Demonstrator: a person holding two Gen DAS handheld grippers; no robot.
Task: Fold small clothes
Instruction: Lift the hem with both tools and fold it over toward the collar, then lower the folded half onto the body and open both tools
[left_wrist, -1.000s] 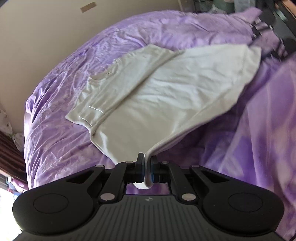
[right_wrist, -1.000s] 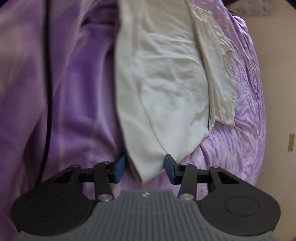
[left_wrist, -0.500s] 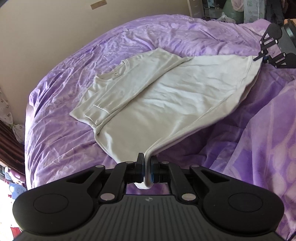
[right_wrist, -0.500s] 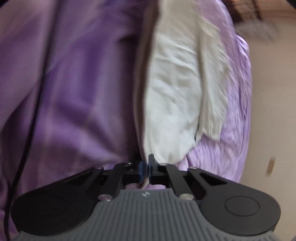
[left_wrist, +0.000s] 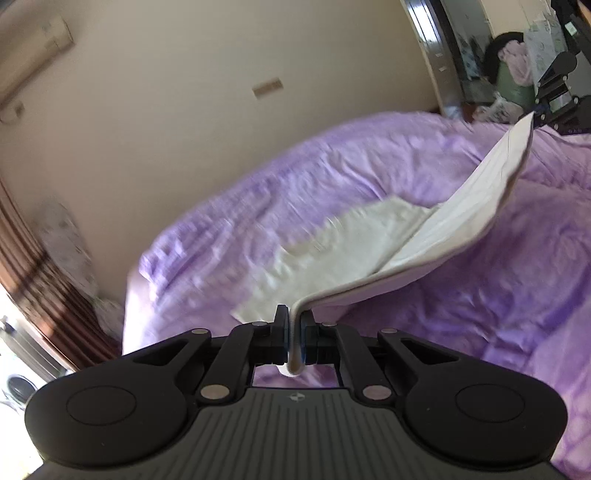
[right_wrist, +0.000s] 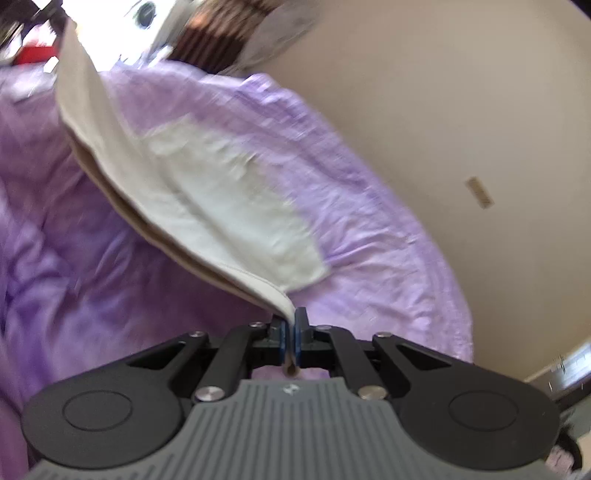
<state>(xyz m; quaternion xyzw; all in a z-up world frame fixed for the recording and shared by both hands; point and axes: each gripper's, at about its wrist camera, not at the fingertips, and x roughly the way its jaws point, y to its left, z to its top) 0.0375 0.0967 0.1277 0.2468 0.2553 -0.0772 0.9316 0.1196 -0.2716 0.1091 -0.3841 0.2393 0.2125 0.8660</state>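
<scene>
One garment only: a cream shirt (left_wrist: 369, 240), partly lifted off a purple bedspread (left_wrist: 461, 325). Two grippers, both clamped on it. Left gripper (left_wrist: 294, 334): jaws closed right down on the hem, a fold of cloth pinched between the blue pads w/ a bit poking out below. Right gripper (right_wrist: 290, 341): same, jaws closed tight on another corner of the hem, cloth edge squeezed between the pads.

Between the two grips the hem hangs in a raised arc above the bed; rest of the shirt (right_wrist: 236, 206) lies flat on the bedspread (right_wrist: 110, 295) farther back, toward the wall. In the left wrist view the far raised corner ends at the right gripper (left_wrist: 546, 110), top right, near the frame edge. Both views motion-blurred, so collar & sleeve detail can't be made out.

One beige wall (left_wrist: 221, 110) behind the bed, w/ one small tan plate (left_wrist: 267, 88) on it. One striped brown curtain (left_wrist: 40, 266) at left.
</scene>
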